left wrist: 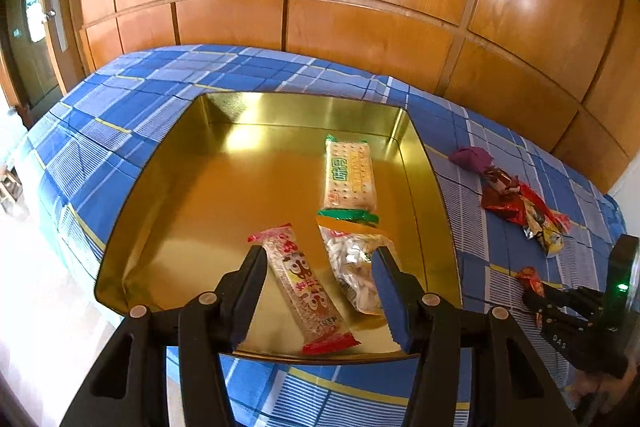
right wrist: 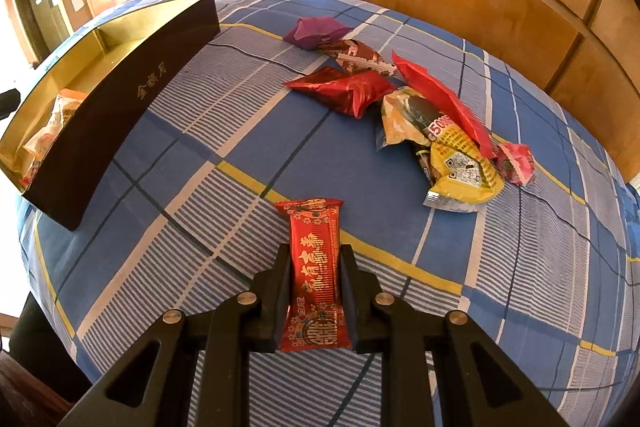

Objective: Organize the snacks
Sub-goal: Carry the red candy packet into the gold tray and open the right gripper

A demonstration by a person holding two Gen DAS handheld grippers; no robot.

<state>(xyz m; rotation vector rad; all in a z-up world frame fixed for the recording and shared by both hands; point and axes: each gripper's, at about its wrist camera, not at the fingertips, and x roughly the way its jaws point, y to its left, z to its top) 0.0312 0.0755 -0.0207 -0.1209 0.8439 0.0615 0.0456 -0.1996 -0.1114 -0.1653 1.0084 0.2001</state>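
Glossy wooden wall panels (left wrist: 360,27) close off the back of the room, and in front of you a bed is covered with a blue checked sheet (right wrist: 360,155). On that sheet sits a shallow gold tin (left wrist: 192,163), dark on its outer wall.

Your left gripper (left wrist: 320,259) hangs over the near end of the tin with its fingers spread and nothing between them pressed. Below and between those fingers lie two snacks on the tin floor: a long pink-and-red bar (left wrist: 304,287) running diagonally toward the near rim, and just beside it, on the right, a clear bag with an orange top (left wrist: 352,263), partly hidden by the right finger. Beyond them, further into the tin, lies a cracker packet with green ends (left wrist: 350,179), its near end touching the bag's top.

Your right gripper (right wrist: 314,259) is clenched on a red bar with gold lettering (right wrist: 316,267). The bar lies lengthwise between the fingers, its far end sticking out past the fingertips over the sheet.

Well beyond it, loose on the sheet, lies the remaining heap: a purple pouch (right wrist: 314,31), a dark red pack (right wrist: 344,91), a yellow packet (right wrist: 452,155) and a small pink sweet (right wrist: 518,163).
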